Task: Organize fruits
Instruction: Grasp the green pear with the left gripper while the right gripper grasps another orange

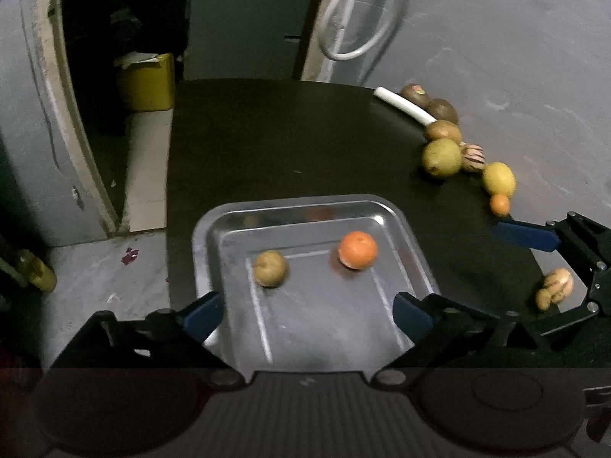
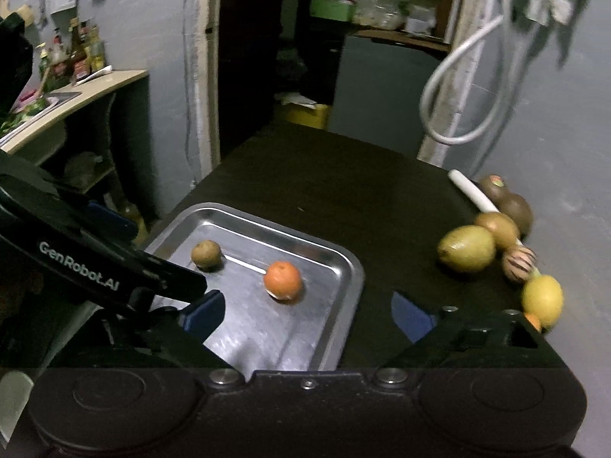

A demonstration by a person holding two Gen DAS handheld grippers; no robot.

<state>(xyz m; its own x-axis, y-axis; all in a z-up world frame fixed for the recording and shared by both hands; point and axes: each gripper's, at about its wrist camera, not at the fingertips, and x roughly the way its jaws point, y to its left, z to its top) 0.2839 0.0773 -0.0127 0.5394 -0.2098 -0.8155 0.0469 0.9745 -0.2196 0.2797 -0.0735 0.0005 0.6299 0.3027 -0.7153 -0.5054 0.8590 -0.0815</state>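
dim room, dark round table (image 1: 305, 145). steel tray (image 1: 298, 210) near front edge holds orange (image 1: 358, 250) and small brown fruit (image 1: 270, 268), well apart. more fruits (image 2: 496, 244) lined along right edge. left gripper (image 1: 307, 315) over tray, jaws wide, empty. right gripper (image 2: 307, 315) likewise spread, empty.

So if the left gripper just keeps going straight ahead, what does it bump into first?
Probably the metal tray. The left gripper is open and empty, pointing over the tray floor, between the brownish fruit and the orange. It might slip between them, though depth is hard to judge.
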